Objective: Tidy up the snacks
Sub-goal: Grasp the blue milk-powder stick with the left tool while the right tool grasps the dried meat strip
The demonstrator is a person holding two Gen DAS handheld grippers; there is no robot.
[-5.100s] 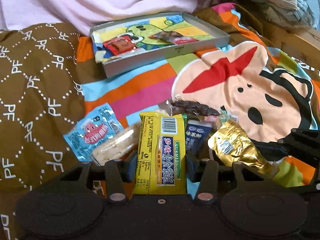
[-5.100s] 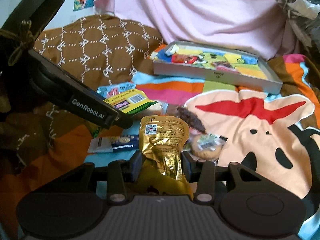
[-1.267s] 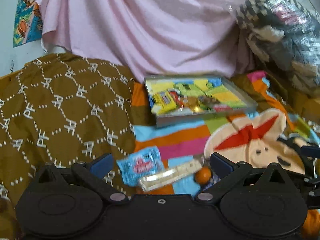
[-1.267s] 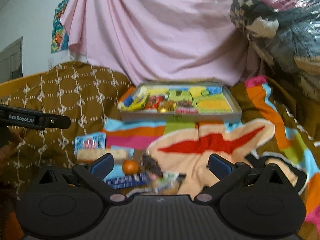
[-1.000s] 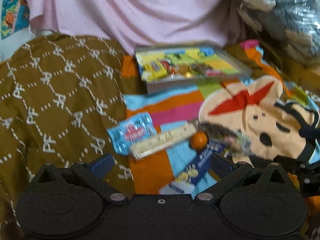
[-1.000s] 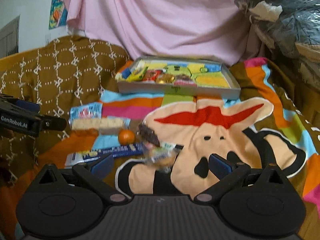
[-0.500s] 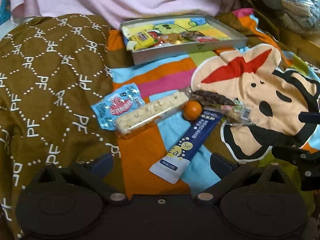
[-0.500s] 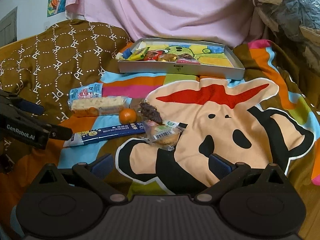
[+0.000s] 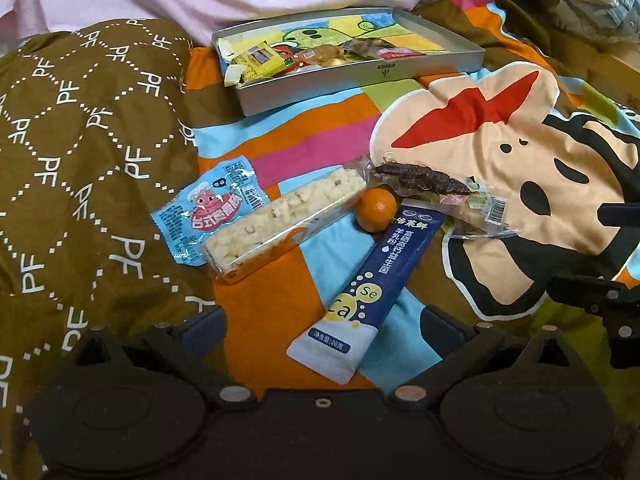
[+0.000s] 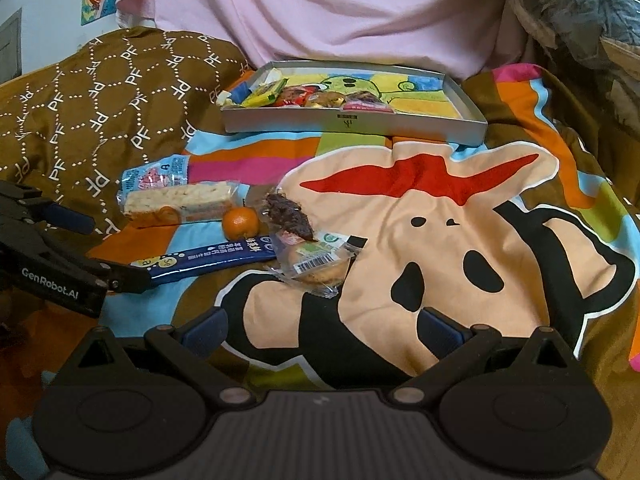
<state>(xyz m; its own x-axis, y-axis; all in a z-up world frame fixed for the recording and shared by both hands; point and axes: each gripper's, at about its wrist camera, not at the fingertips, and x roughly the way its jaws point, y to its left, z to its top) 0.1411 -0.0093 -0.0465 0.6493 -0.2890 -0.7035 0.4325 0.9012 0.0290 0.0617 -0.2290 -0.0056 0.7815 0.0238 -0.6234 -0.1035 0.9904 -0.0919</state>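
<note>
A: Where are the snacks lying?

B: On a colourful cartoon-print blanket (image 9: pixel 472 128). A long dark-blue sachet with a white end (image 9: pixel 370 288) lies nearest the left gripper (image 9: pixel 322 326), its white end between the gripper's two blue-padded fingers (image 9: pixel 204 326). The fingers are spread wide and touch nothing.

A: And past the sachet?

B: A small round orange fruit (image 9: pixel 376 209) touches the sachet's far end. Left of it lies a clear-wrapped pale puffed-rice bar (image 9: pixel 280 222), partly overlapping a light-blue packet with a pink cartoon figure (image 9: pixel 210 210). To the right, a clear wrapper holding a dark brown strip of dried food (image 9: pixel 424 179) rests on a clear-wrapped round biscuit with a barcode label (image 10: pixel 316 266).

A: What about the right gripper?

B: The right gripper (image 10: pixel 322 326) hangs above the blanket with its fingers wide apart and empty, near the biscuit.

A: Is anything sorted?

B: A shallow grey rectangular tray with a cartoon-printed bottom (image 10: pixel 420 126) sits at the far end of the blanket, before a draped pink cloth (image 10: pixel 340 12). A yellow packet (image 10: pixel 266 94) and several red and gold wrappers are bunched in its left half. A brown quilt with white letters (image 9: pixel 80 120) lies to the left.
</note>
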